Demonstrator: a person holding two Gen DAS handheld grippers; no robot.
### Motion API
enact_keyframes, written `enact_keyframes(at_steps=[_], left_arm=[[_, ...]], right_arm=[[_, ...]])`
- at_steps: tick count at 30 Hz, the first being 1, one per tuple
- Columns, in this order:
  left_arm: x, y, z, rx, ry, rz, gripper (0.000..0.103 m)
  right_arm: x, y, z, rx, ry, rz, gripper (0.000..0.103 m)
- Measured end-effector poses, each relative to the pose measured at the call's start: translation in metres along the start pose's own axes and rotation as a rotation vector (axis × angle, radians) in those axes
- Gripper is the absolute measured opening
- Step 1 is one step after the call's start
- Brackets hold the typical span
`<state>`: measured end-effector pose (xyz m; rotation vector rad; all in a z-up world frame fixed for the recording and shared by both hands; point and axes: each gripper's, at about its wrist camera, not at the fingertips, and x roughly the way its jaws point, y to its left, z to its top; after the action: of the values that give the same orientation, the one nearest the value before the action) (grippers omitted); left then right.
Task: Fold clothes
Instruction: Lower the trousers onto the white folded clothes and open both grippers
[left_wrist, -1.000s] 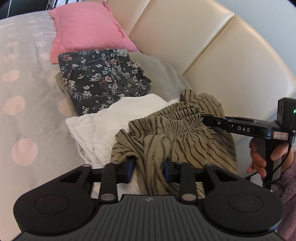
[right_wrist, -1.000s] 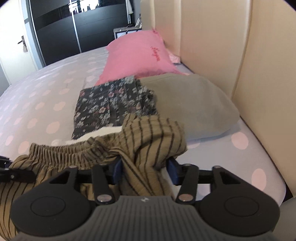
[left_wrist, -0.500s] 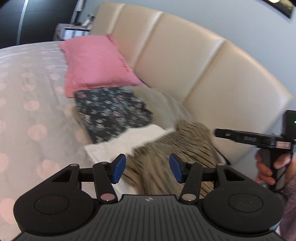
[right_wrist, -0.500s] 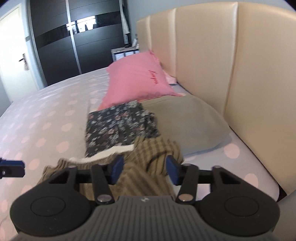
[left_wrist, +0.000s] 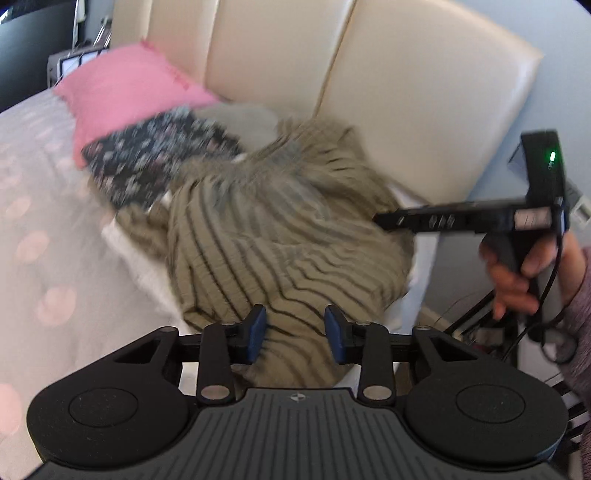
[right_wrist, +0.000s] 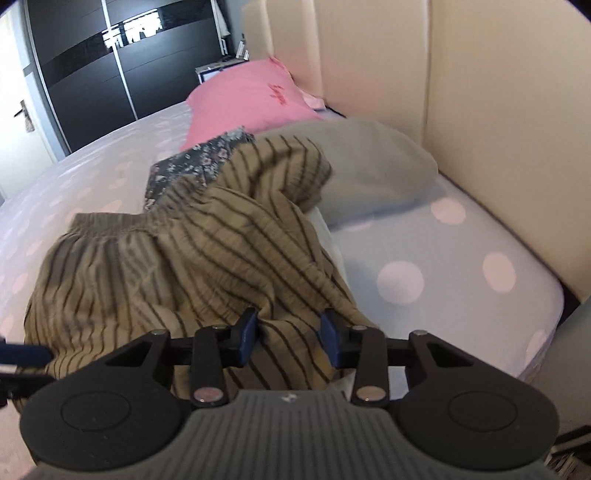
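Both grippers' jaws stand wide, apparently holding nothing (blurred view), over the striped garment (left_wrist: 280, 236) heaped on the bed (right_wrist: 424, 251).

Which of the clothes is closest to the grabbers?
The olive striped garment. It lies right at both grippers' fingers; the dark floral garment sits farther back, by the pink pillow.

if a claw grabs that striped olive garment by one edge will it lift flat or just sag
The striped olive garment will probably sag: it already lies in soft bunched folds. It looks thin and light, so a one-edge lift likely trails the rest. The gathered waistband may give a thicker, firmer spot to pinch.
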<state>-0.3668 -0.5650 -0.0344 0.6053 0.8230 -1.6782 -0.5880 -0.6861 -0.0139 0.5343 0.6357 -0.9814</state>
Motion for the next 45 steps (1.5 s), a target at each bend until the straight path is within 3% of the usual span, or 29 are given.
enact_keyframes(at_steps=[6, 10, 11, 15, 19, 22, 24, 28, 37, 40, 45], left_arm=[[0.015, 0.008, -0.002, 0.024, 0.059, 0.055, 0.032], [0.008, 0.008, -0.002, 0.028, 0.049, 0.051, 0.032], [0.004, 0.008, -0.002, 0.033, 0.04, 0.047, 0.033], [-0.018, 0.006, -0.001, 0.029, -0.022, 0.039, 0.051], [-0.035, 0.005, 0.006, 0.032, -0.097, 0.067, 0.051], [-0.046, 0.005, 0.015, 0.034, -0.153, 0.092, 0.05], [-0.048, 0.009, 0.025, 0.028, -0.174, 0.112, 0.045], [-0.043, 0.019, 0.044, 0.037, -0.194, 0.142, 0.041], [0.013, 0.041, 0.07, 0.022, -0.118, 0.165, 0.037], [0.029, 0.052, 0.072, -0.005, -0.093, 0.151, 0.037], [0.048, 0.064, 0.07, -0.016, -0.067, 0.13, 0.04]], right_arm=[[0.031, -0.018, -0.006, 0.076, 0.032, -0.019, 0.041], [0.019, -0.02, -0.003, 0.089, 0.017, -0.013, 0.041], [0.013, -0.02, -0.003, 0.09, 0.004, -0.015, 0.041], [-0.018, -0.016, -0.002, 0.081, -0.06, -0.019, 0.042], [-0.044, 0.001, 0.001, 0.027, -0.125, -0.024, 0.04], [-0.05, 0.014, 0.008, -0.021, -0.159, -0.016, 0.025], [-0.047, 0.021, 0.016, -0.043, -0.161, -0.008, 0.025], [-0.024, 0.028, 0.035, -0.061, -0.142, -0.028, 0.026], [0.048, 0.011, 0.079, 0.014, -0.113, -0.043, 0.023], [0.079, 0.007, 0.083, 0.02, -0.055, -0.04, 0.017], [0.114, -0.001, 0.078, 0.043, 0.012, -0.04, 0.017]])
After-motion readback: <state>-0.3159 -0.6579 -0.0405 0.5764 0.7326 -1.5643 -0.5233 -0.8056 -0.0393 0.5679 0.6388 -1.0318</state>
